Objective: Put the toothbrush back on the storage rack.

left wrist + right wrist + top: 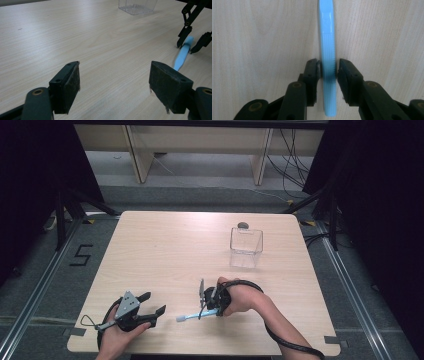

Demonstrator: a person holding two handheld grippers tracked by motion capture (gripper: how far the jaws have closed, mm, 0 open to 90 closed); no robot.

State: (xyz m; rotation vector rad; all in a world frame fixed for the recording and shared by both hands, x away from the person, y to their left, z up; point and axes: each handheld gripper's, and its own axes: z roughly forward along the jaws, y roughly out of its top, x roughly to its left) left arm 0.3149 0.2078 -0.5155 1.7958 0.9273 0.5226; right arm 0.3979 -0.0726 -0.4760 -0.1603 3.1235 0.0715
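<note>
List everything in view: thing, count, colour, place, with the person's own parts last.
table: one, light wood, centre of the high view.
clear container: one, transparent, far right part of the table.
small round object: one, dark grey, just behind the container; too small to identify.
toothbrush: one, light blue with a white head, lying on the table near the front edge.
floor marking "5": one, black, on the grey floor left of the table.
left hand-held gripper: one, black with a grey plate, front left of the table, jaws wide apart.
right hand-held gripper: one, black, jaws either side of the toothbrush handle.
hands: two, each holding one gripper, entering from the bottom edge.
</note>
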